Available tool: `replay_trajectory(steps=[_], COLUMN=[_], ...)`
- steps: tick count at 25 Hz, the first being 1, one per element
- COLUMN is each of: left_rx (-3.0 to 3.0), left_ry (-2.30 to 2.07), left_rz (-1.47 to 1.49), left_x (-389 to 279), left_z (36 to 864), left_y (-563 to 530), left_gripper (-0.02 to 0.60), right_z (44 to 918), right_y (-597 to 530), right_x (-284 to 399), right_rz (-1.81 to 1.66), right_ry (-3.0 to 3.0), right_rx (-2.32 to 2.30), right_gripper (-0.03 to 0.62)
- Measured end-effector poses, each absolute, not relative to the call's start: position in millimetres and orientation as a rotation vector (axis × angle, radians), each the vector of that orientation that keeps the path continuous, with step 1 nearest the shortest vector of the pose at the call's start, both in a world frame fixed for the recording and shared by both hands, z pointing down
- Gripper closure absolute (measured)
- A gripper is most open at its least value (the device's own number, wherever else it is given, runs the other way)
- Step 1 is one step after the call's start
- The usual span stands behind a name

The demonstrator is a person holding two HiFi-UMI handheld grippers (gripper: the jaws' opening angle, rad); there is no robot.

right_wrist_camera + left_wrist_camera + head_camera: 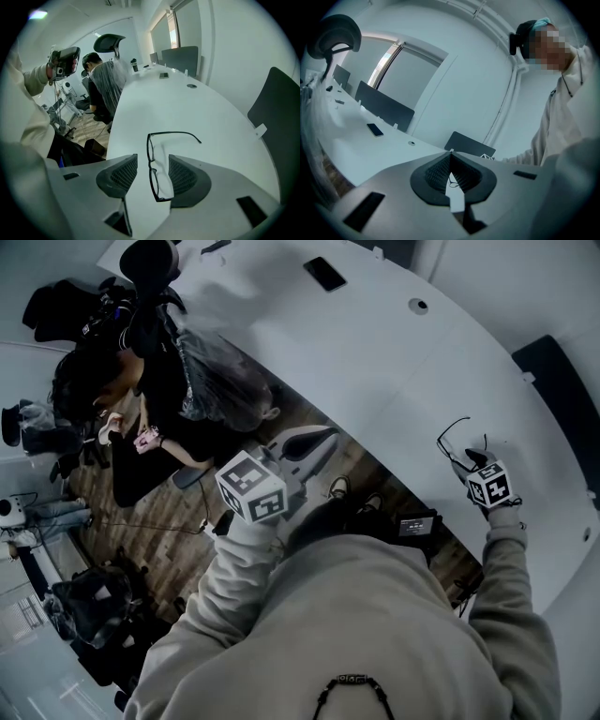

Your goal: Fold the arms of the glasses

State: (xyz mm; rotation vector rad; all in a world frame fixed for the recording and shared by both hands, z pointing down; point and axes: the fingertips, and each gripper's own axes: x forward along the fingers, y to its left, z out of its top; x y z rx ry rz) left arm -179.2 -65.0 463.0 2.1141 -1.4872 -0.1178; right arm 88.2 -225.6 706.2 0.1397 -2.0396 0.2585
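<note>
Tools are held in both hands by a person standing at a long, curved white counter (375, 362) that sweeps away to the far side of the room, with wooden floor (159, 531) on its left.

Left tool (451, 173): held out over the floor, well apart from the counter's near edge. Its dark ribbed pads are pressed together with nothing between them.

Right tool (152, 171): tipped steeply down over the near right part of the counter. Its pads are spread wide, and neither one touches anything.

Between those spread pads sit the glasses (159, 187), a thin dark frame resting on the counter with the front running near to far. One arm (176, 133) stands out from the far hinge and points right, clearly unfolded. The other arm is hidden behind the right pad, so its position cannot be told.

Likely risks: the frame is light and the counter is smooth, so a push on the open arm could slide the whole pair away instead of turning the hinge, since the left tool is too far off to steady it. Closing the right tool where it hangs would pinch the lenses rather than an arm, which might smear them or twist the thin frame.
</note>
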Motion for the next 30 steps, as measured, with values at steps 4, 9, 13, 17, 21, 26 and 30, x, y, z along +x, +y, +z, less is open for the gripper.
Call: replay_trajectory(steps=[4, 9, 13, 17, 21, 26, 30], left_rx=[2.113, 2.110, 2.098, 2.093, 2.089, 2.084, 2.098], left_ry=[-1.489, -1.488, -1.506, -1.507, -1.512, -1.497, -1.490], left_rz=[-0.128, -0.135, -0.134, -0.137, -0.147, -0.174, -0.173], left_x=[-178.2, -181.7, -186.6, -182.3, -181.6, -174.3, -171.9], left_z=[463.4, 461.7, 461.7, 463.1, 462.6, 464.8, 462.4], left_y=[-63.1, -56.2, -48.9, -41.6, -36.3, -33.3, -34.1], left_gripper=[0.577, 0.577, 0.577, 0.577, 0.577, 0.577, 0.577], right_z=[723.0, 741.8, 746.2, 755.7, 763.3, 771.3, 759.6], right_y=[-220.6, -219.5, -216.4, -214.8, -213.9, -207.4, -213.5], right_x=[91.8, 91.2, 79.9, 82.2, 86.3, 96.2, 89.3], right_rz=[0.217, 0.025, 0.020, 0.011, -0.005, 0.022, -0.069], right_ry=[-1.980, -1.844, -1.840, -1.814, -1.786, -1.754, -1.780], right_rx=[0.113, 0.077, 0.055, 0.050, 0.051, 0.058, 0.067], right_gripper=[0.410, 0.411, 0.411, 0.416, 0.476, 0.522, 0.531])
